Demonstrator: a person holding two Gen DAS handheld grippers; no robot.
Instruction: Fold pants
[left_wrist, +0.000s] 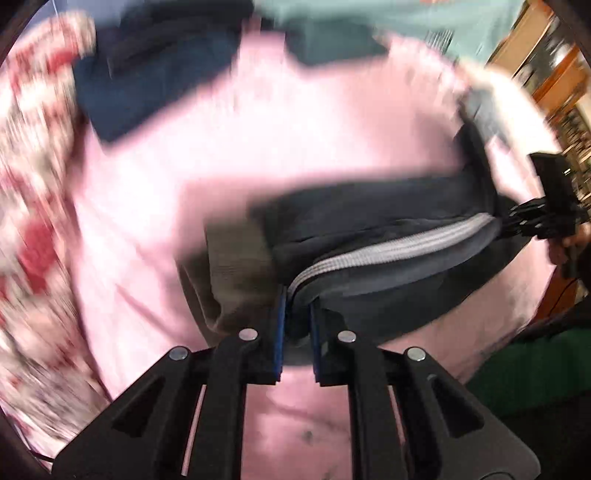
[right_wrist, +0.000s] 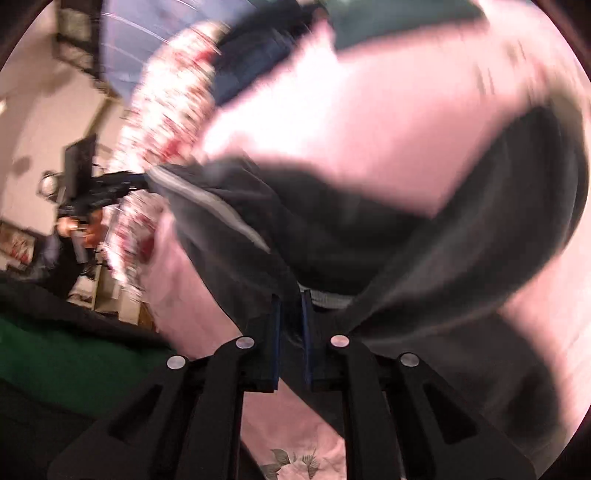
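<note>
Dark grey pants (left_wrist: 369, 221) with a light grey waistband stripe (left_wrist: 391, 247) hang stretched above a pink sheet (left_wrist: 258, 140). My left gripper (left_wrist: 295, 314) is shut on one end of the waistband, the cloth pinched between its blue pads. The right gripper (left_wrist: 517, 221) shows at the right edge of the left wrist view, holding the other end. In the right wrist view the right gripper (right_wrist: 290, 306) is shut on the pants (right_wrist: 369, 229); the fabric sags away from it. The left gripper (right_wrist: 125, 181) is seen at the far left there, gripping the striped end. Both views are blurred.
A red-and-white patterned cloth (left_wrist: 33, 206) lies at the left of the sheet. Dark blue (left_wrist: 147, 81) and teal (left_wrist: 332, 33) garments lie at the far side. A green fabric edge (left_wrist: 535, 369) sits at the near right. Wooden furniture (left_wrist: 561, 74) stands beyond the bed.
</note>
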